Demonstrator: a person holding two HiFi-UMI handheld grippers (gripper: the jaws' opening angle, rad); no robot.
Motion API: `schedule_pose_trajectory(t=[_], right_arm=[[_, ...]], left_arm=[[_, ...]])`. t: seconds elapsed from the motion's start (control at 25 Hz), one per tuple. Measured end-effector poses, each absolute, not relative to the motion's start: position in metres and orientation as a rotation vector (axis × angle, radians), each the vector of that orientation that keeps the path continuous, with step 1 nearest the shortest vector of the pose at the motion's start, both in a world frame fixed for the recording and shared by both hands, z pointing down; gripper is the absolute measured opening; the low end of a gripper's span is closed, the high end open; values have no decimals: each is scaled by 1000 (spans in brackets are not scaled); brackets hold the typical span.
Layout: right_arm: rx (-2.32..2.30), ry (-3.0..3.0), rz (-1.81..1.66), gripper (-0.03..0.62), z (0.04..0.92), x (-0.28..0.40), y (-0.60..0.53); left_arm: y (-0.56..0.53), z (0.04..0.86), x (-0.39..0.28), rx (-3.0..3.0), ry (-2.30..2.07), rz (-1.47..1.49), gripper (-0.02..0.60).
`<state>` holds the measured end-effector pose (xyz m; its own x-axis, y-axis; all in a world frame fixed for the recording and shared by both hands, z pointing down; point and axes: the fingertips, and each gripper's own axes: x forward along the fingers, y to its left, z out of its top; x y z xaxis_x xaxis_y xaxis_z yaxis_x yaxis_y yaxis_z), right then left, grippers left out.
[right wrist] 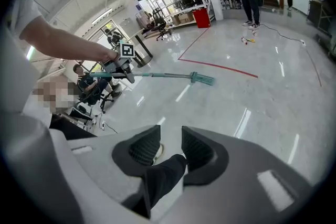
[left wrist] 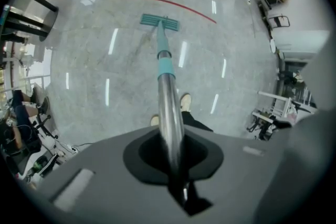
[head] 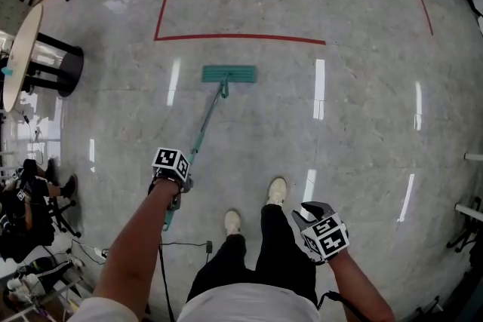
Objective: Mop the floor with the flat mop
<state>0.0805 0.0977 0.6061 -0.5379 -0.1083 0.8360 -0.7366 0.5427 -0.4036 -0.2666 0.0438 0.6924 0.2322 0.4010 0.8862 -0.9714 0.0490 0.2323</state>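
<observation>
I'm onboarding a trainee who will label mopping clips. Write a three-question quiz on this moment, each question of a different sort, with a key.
1. True or false: the right gripper is shut on the mop handle.
2. The mop head lies: A) beyond the red tape line; B) on the person's side of that line; C) on a table top.
3. Which gripper is shut on that handle?
Key: 1 false, its jaws stand apart and empty; 2 B; 3 the left gripper.
</observation>
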Motion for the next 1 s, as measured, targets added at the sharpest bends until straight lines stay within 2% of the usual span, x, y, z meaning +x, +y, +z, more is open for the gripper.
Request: schedule_pose_trajectory(t=[0.72,1.0], right_arm=[[713,-1910,1043,127,608,109,110],[709,-1907,1030,127,606,104,115]], left_arm=[[-92,714,-256,1039,-789,1265,40],[-98,718,-255,1064,-819,1252,40]])
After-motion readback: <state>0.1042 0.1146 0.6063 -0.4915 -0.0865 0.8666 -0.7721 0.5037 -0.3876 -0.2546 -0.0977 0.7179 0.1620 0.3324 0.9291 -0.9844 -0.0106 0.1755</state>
